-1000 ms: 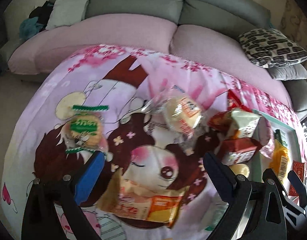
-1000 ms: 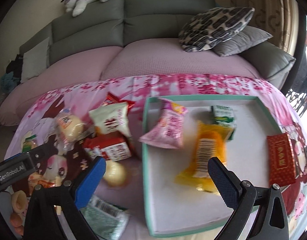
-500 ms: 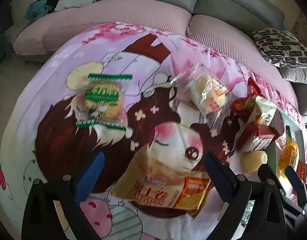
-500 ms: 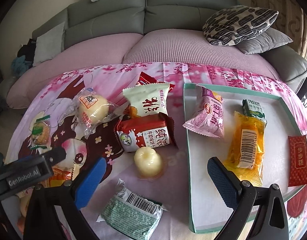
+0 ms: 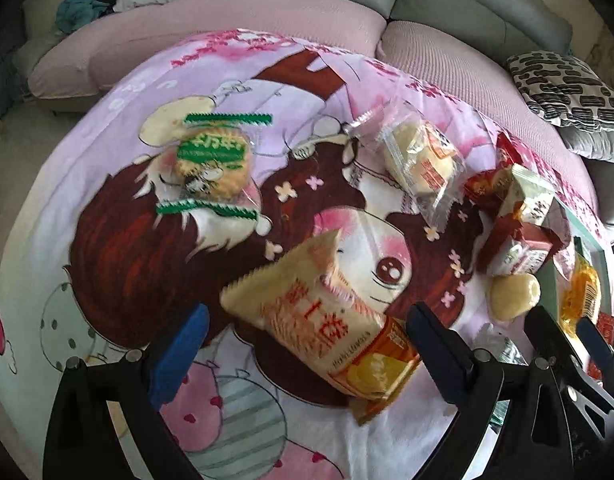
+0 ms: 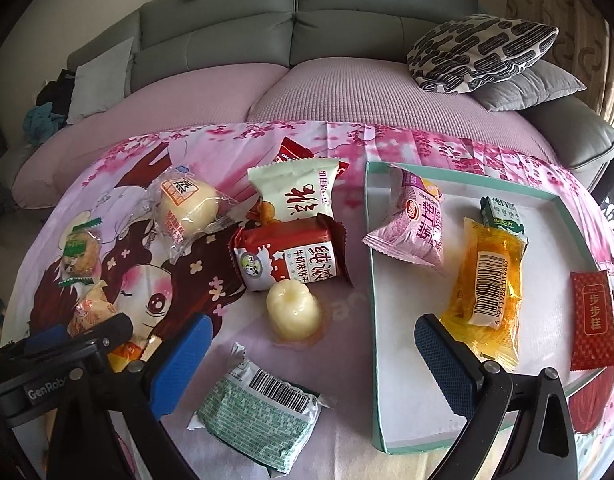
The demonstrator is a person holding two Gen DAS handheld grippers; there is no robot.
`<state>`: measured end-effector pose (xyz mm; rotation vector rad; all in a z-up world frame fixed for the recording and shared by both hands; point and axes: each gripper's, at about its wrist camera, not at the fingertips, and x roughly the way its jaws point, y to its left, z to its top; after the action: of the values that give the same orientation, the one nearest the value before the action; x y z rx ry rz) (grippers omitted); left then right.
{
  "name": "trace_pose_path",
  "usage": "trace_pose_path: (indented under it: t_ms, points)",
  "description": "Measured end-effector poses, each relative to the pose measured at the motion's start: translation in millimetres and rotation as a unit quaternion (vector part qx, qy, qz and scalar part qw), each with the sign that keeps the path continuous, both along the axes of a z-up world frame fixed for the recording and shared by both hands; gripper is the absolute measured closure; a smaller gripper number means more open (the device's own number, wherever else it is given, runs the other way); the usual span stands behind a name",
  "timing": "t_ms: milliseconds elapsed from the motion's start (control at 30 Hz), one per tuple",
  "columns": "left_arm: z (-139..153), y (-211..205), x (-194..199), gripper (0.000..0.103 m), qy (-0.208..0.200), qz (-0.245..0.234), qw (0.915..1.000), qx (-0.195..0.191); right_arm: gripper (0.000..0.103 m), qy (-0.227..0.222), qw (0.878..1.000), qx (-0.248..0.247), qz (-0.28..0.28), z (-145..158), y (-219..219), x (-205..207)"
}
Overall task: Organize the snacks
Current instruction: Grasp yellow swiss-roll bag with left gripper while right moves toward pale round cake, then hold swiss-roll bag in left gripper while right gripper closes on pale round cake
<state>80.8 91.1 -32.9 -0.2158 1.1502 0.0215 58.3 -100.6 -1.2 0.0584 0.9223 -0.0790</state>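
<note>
A yellow-orange snack packet [image 5: 327, 320] lies on the cartoon-print cloth [image 5: 119, 264], between the wide-apart fingers of my open left gripper [image 5: 307, 344], which do not touch it. My right gripper [image 6: 315, 360] is open too and hovers over a green-patterned packet [image 6: 259, 408] and a pale jelly cup [image 6: 293, 312]. Right of it sits the teal-rimmed tray [image 6: 371, 280], holding a pink packet [image 6: 415, 224], an orange packet [image 6: 487, 288], a green carton [image 6: 501, 216] and a red packet [image 6: 591, 316].
Loose on the cloth are a green-edged biscuit pack [image 5: 211, 164], a clear-wrapped bun [image 5: 423, 160], a white-green packet [image 6: 295, 196] and a red milk-biscuit pack [image 6: 291, 260]. A grey-and-pink sofa [image 6: 347, 92] with cushions runs behind the cloth.
My left gripper has come down and forward, so the yellow-orange packet now sits between its fingers. My right gripper has drawn back and left from the tray towards the loose snacks. Both stayed open.
</note>
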Motion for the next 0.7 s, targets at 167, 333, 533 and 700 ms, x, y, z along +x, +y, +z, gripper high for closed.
trace_pose_path:
  t_ms: [167, 333, 533, 700]
  points:
    - [1, -5, 0, 0.005, 0.004, -0.006, 0.9998, -0.016, 0.001, 0.0, 1.0, 0.003, -0.008, 0, -7, 0]
    - [2, -16, 1, 0.012, -0.001, -0.02, 0.9996, -0.02, 0.001, -0.001, 1.0, 0.001, -0.018, 1, -15, -1]
    - [-5, -37, 3, 0.044, 0.007, -0.048, 0.9988, 0.004, 0.001, -0.001, 1.0, 0.005, -0.022, 0, -21, -1]
    - [-7, -46, 8, 0.059, -0.002, -0.053, 0.9984, 0.02, 0.005, -0.002, 1.0, 0.008, -0.016, -1, -20, 0]
